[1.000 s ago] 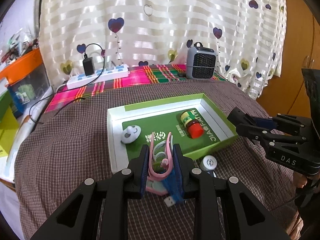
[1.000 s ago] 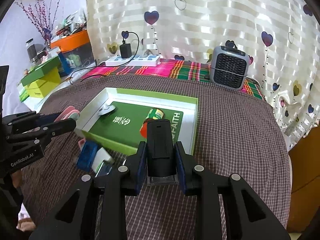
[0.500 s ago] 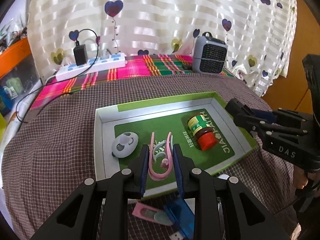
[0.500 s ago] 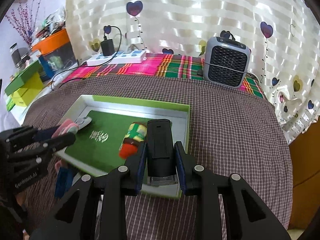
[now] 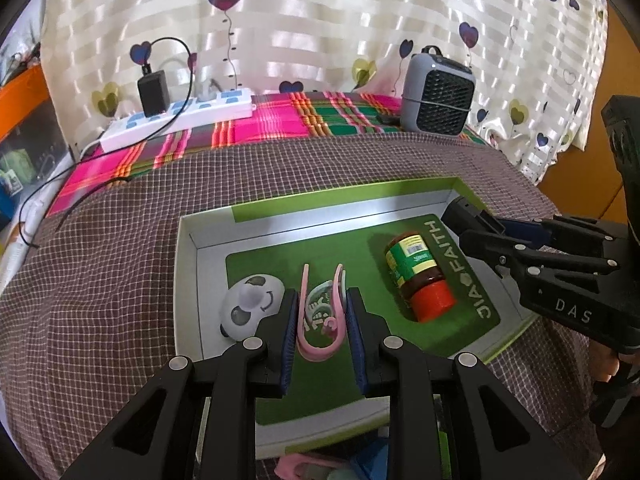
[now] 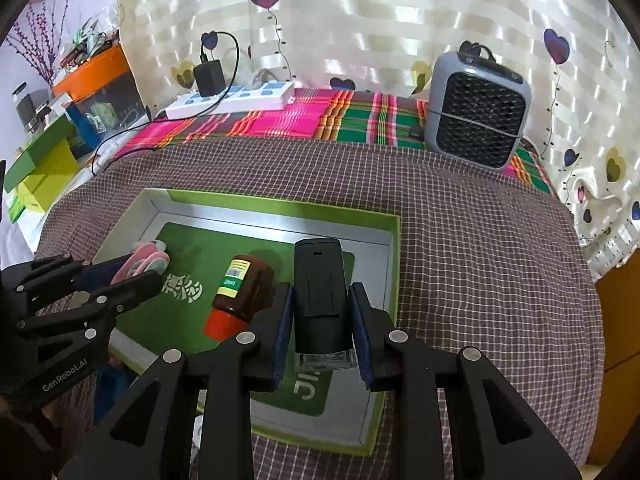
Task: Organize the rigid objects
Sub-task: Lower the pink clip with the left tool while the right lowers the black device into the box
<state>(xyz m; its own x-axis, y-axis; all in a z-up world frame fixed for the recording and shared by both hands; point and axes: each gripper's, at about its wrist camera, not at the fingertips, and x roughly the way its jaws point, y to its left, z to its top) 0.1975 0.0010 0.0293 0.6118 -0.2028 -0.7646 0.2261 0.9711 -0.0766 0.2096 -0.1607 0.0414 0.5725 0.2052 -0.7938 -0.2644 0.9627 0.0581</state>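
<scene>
Heart-printed curtains [image 6: 360,20] hang behind a bench [image 6: 480,240] draped in brown checked cloth, and on it an open green box [image 6: 394,240] lies just ahead of and below both claws. The left claw [image 5: 322,312] is clamped on a pink clip [image 5: 320,320], held over the box floor with a panda-faced trinket [image 5: 250,306] just to its left and a red-capped bottle [image 5: 420,276] lying to its right. The right claw [image 6: 322,312] is clamped on a black rectangular device [image 6: 320,292], held above the box's right side with the bottle just to its left. The step in hand is judged to be the placing of both held things into the box. Next, each piece should probably be lowered onto a bare patch of green floor, clear of the bottle and trinket, before the grips are loosened. More small items are seen in part below the box's near edge and are likely to be gathered afterwards.
</scene>
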